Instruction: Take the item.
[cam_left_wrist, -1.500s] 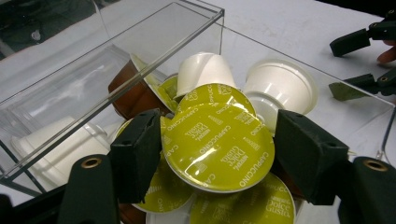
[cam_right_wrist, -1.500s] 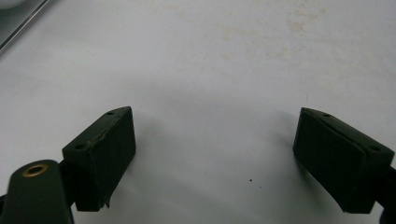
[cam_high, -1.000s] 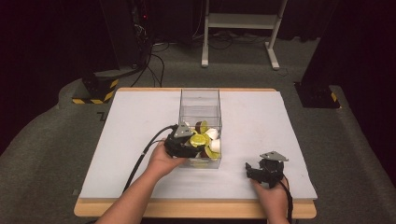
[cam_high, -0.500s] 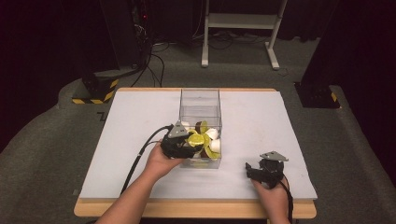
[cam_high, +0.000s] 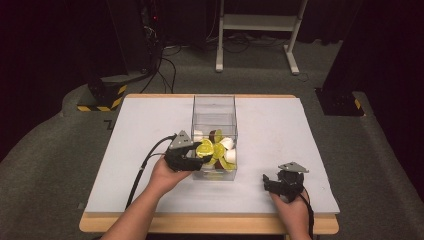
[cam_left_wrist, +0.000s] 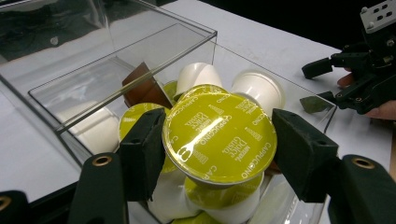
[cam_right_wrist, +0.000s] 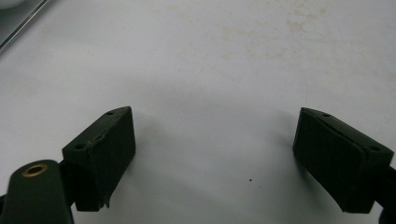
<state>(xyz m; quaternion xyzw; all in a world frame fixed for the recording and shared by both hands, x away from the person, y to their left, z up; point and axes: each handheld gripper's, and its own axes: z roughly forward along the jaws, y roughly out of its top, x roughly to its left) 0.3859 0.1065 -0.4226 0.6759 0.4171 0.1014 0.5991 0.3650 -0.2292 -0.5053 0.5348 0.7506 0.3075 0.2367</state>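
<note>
The left gripper (cam_left_wrist: 217, 154) holds a yellow-lidded capsule (cam_left_wrist: 219, 136) between its two black jaws: the left jaw presses against the lid's rim, the right jaw sits at the opposite edge, whether touching I cannot tell. The lid reads "Cappuccino" and faces the camera, tilted. In the high view this gripper (cam_high: 186, 154) reaches into the near left side of the clear box (cam_high: 214, 107), the hand (cam_high: 167, 174) behind it and its cable (cam_high: 142, 170) trailing toward the table edge.

Compared with a second ago, the left gripper has moved slightly away from the person and sits a little higher at the box's wall, carrying the capsule with it; the right one has not shifted.

Below and behind the held capsule, more capsules fill the near end of the box: white cups (cam_left_wrist: 259, 91), yellow lids (cam_left_wrist: 135, 116) and one brown capsule (cam_left_wrist: 144, 88). The far half of the box is bare.

The right gripper (cam_high: 280, 182) rests on the white table (cam_high: 310, 140) near the front edge, well apart from the box. Its jaws stand wide apart with nothing but tabletop between them (cam_right_wrist: 215, 163).
</note>
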